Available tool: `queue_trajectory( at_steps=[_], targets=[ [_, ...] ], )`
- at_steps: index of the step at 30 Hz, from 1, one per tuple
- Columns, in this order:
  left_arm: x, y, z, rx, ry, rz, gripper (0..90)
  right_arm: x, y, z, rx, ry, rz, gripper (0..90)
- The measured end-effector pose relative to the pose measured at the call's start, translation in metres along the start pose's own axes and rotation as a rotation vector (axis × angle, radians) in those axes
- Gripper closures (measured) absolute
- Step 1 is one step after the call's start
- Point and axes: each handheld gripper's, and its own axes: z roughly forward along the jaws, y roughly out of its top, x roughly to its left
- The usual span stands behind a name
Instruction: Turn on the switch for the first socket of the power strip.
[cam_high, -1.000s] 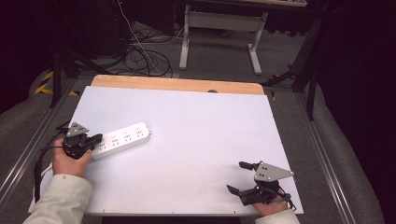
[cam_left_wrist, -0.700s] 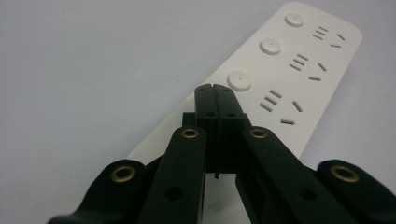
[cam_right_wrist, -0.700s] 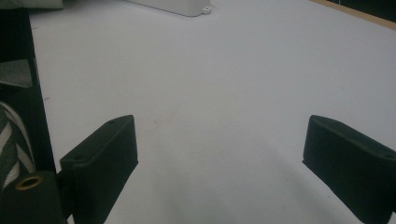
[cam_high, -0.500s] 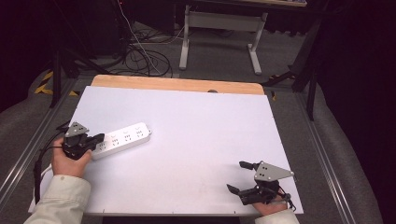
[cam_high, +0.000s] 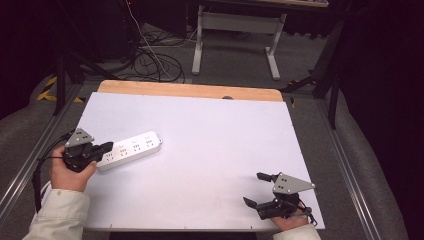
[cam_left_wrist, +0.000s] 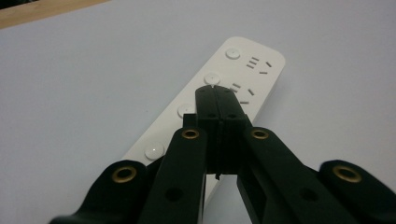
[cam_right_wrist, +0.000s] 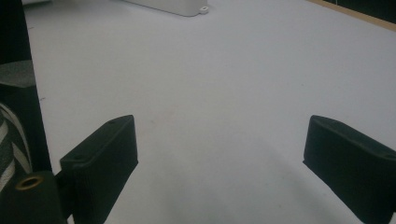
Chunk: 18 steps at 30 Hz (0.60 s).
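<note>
A white power strip (cam_high: 131, 149) lies slantwise on the left part of the white table top (cam_high: 215, 135). My left gripper (cam_high: 106, 147) is shut with nothing between its jaws, and its tips sit over the strip's near end. In the left gripper view the closed tips of the left gripper (cam_left_wrist: 215, 93) rest above the power strip (cam_left_wrist: 247, 65), close to its round buttons; I cannot tell if they touch it. My right gripper (cam_high: 254, 189) stands open near the front right corner. In the right gripper view the right gripper (cam_right_wrist: 224, 154) has only bare table between its fingers.
A wooden strip (cam_high: 190, 91) runs along the table's far edge. Beyond it on the floor are tangled cables (cam_high: 155, 60) and a grey desk frame (cam_high: 235, 30). Metal rails (cam_high: 345, 150) flank the table. The end of the power strip (cam_right_wrist: 173, 5) shows far ahead in the right gripper view.
</note>
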Motion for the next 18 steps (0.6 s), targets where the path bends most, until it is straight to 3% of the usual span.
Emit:
queue_trajectory(
  at_steps=[3,7,13,15,18],
  targets=[
    [-0.002,0.002,-0.003,-0.013,-0.023,-0.003,87.9,0.0,0.0,0.0,0.0,0.0,0.002,10.4],
    [-0.005,0.006,-0.008,-0.045,-0.041,-0.011,74.9,0.0,0.0,-0.001,0.001,-0.002,0.0,10.4],
    [-0.015,0.012,-0.018,-0.107,-0.133,-0.043,47.9,0.001,0.0,-0.001,-0.001,-0.001,0.0,10.4],
    [-0.02,0.014,-0.022,-0.131,-0.159,-0.022,47.3,0.001,0.0,-0.002,-0.002,-0.001,0.0,10.4],
    [-0.03,0.017,-0.027,-0.154,-0.173,0.015,39.6,0.001,0.0,-0.002,-0.003,0.001,-0.001,10.4]
  ],
)
